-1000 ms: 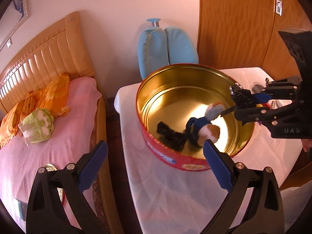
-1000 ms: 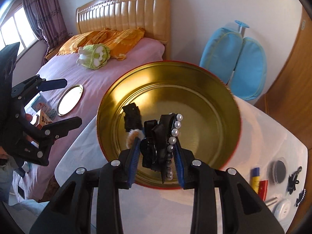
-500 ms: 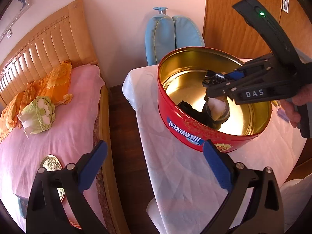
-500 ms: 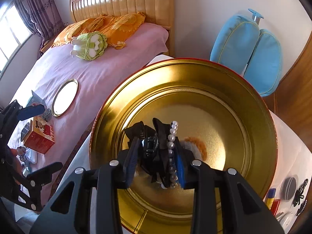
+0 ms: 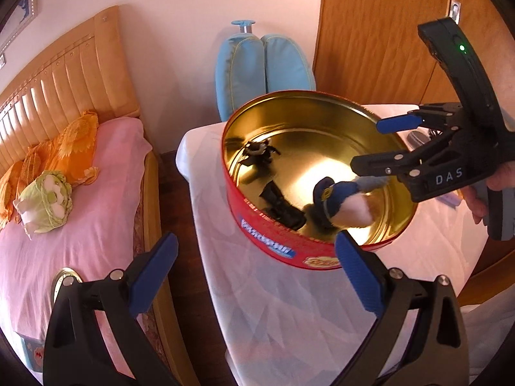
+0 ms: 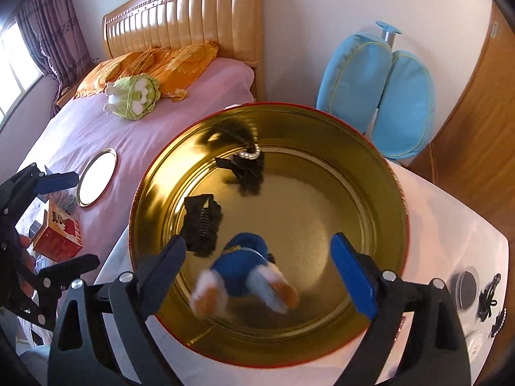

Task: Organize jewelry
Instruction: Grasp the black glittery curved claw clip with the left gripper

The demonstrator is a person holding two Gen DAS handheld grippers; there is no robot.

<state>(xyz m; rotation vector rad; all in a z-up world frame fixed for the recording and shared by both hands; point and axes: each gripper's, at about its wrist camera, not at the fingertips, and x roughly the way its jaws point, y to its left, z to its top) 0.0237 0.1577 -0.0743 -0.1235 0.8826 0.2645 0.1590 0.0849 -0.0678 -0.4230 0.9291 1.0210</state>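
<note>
My right gripper point(image 6: 259, 271) is up over the big round tin point(image 6: 379, 167). Its two blue fingers point(image 6: 354, 276) are spread wide and hold nothing. From my other side I can see the right gripper point(image 5: 376, 144) reaching over the far edge of the tin point(image 5: 267, 225).

The tin is gold inside and red outside. It sits on the table with the white cloth point(image 5: 289, 321), next to the bed point(image 5: 80, 225).

Three things lie on the gold bottom. A black bow with little white pearls point(image 6: 246, 167) is at the far side, close to the wall of the tin. It looks a bit blurry. A black hair clip with teeth point(image 6: 202, 222) lies nearer to me on the left. A blue scrunchie with fluffy white and orange bits point(image 6: 244, 270) lies right under my right fingers. It is blurry too.

My left gripper point(image 5: 254, 273) is low, in front of the tin and not touching it. Its blue fingers point(image 5: 154, 273) are wide apart too, with nothing between them.

More small black things point(image 6: 489, 299) lie on the cloth, off to the right of the tin.
</note>
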